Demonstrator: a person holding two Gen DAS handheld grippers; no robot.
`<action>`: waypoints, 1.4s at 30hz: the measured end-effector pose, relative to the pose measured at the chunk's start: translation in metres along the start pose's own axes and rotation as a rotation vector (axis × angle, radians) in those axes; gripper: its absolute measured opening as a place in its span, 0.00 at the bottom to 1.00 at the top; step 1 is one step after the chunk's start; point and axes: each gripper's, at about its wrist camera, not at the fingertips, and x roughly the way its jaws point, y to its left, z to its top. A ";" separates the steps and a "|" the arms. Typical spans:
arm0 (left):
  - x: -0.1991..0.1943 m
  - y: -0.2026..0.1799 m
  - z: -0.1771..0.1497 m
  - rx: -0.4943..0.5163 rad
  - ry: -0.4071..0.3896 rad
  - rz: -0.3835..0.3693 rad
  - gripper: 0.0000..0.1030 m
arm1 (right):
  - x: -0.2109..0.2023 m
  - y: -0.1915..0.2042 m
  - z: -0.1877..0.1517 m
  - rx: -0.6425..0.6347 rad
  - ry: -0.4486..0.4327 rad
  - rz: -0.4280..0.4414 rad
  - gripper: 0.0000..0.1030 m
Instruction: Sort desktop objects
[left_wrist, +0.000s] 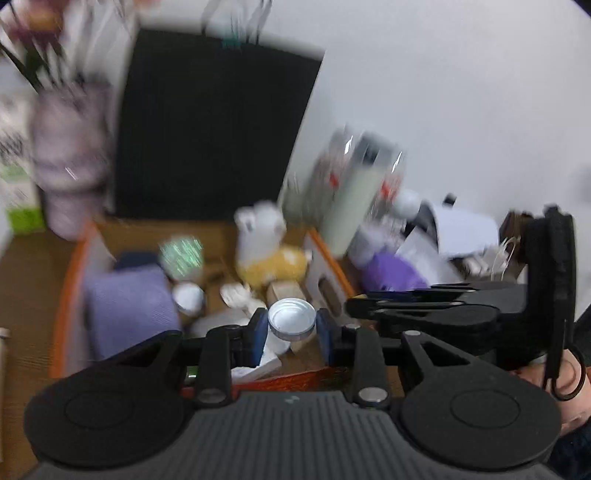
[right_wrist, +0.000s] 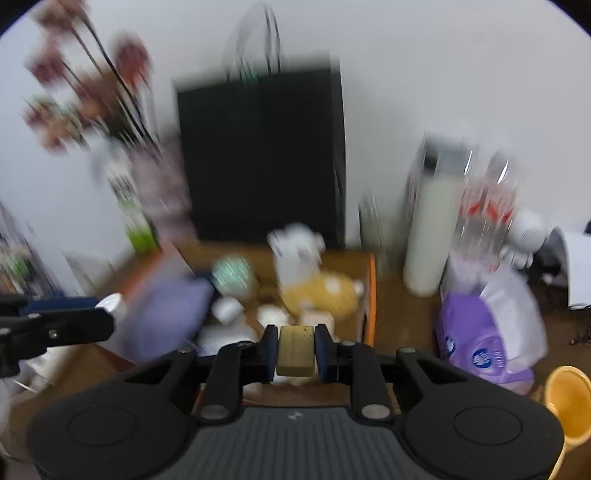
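Note:
My left gripper (left_wrist: 291, 332) is shut on a small round silver tin (left_wrist: 291, 318), held above the near side of an orange-rimmed cardboard box (left_wrist: 68, 280). My right gripper (right_wrist: 295, 349) is shut on a small olive-yellow block (right_wrist: 295, 350), over the same box's right rim (right_wrist: 371, 295). Inside the box lie a purple cloth (left_wrist: 129, 310), a white and yellow plush toy (left_wrist: 269, 251), a green-patterned round thing (left_wrist: 181, 256) and several small white pieces. In the left wrist view the right gripper shows as a black frame (left_wrist: 424, 314) at the right. Both views are blurred.
A black paper bag (left_wrist: 214, 125) stands behind the box against the white wall. A vase with flowers (right_wrist: 92, 92) is at the left. A tall pale bottle (right_wrist: 428, 229), a clear wrapped pack (right_wrist: 484, 206), a purple packet (right_wrist: 480, 343) and a yellow cup (right_wrist: 569, 402) stand at the right.

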 end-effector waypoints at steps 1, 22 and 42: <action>0.023 0.002 -0.002 -0.004 0.035 0.007 0.28 | 0.020 -0.004 0.001 0.005 0.049 -0.014 0.19; 0.127 0.018 0.024 -0.031 0.104 0.059 0.66 | 0.041 -0.039 0.005 0.099 -0.031 -0.041 0.55; -0.080 -0.023 -0.181 0.066 -0.124 0.307 1.00 | -0.064 0.028 -0.167 0.065 -0.127 -0.031 0.73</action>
